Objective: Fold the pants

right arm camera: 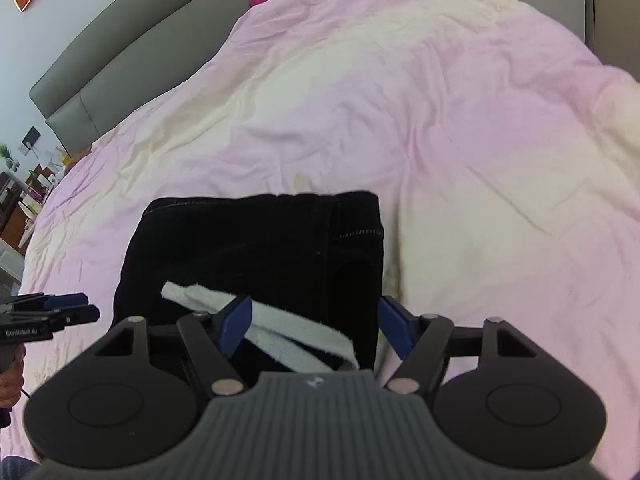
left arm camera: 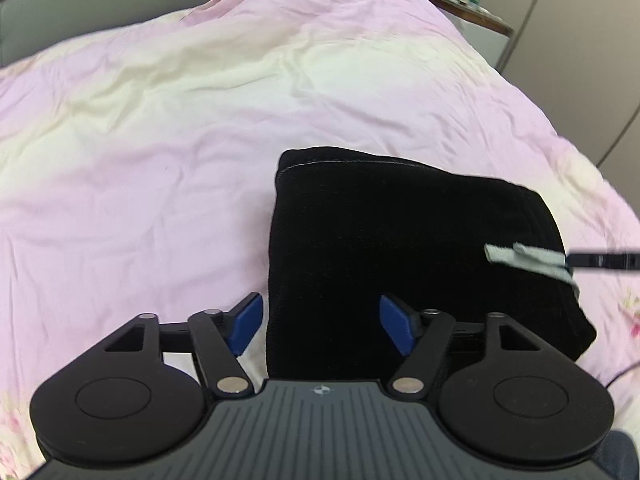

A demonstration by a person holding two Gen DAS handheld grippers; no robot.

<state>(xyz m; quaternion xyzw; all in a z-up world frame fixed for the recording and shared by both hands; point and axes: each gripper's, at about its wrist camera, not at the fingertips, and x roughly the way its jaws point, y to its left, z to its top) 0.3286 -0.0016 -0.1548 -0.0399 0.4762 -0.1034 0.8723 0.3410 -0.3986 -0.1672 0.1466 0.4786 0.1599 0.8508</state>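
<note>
Black pants (left arm camera: 400, 248) lie folded into a compact block on the pink bedspread (left arm camera: 160, 140); the same pants (right arm camera: 256, 248) fill the middle of the right wrist view. A pale grey-white strip of cloth (right arm camera: 264, 324) pokes out across their near right part, also seen as the strip (left arm camera: 528, 258). My left gripper (left arm camera: 322, 330) stands open over the near left edge of the pants, blue pads apart and pressing on nothing. My right gripper (right arm camera: 314, 324) is open too, its pads straddling the strip and the pants' right edge without pinching them. The left gripper (right arm camera: 64, 306) shows at the left edge.
A grey upholstered headboard (right arm camera: 120, 60) runs behind the bed. A bedside table (left arm camera: 472, 4) with small bottles stands at the far right corner, pale cupboard doors (left arm camera: 580, 60) beside it. Cluttered furniture (right arm camera: 20, 192) sits left of the bed. A hand (right arm camera: 10, 376) grips the left tool.
</note>
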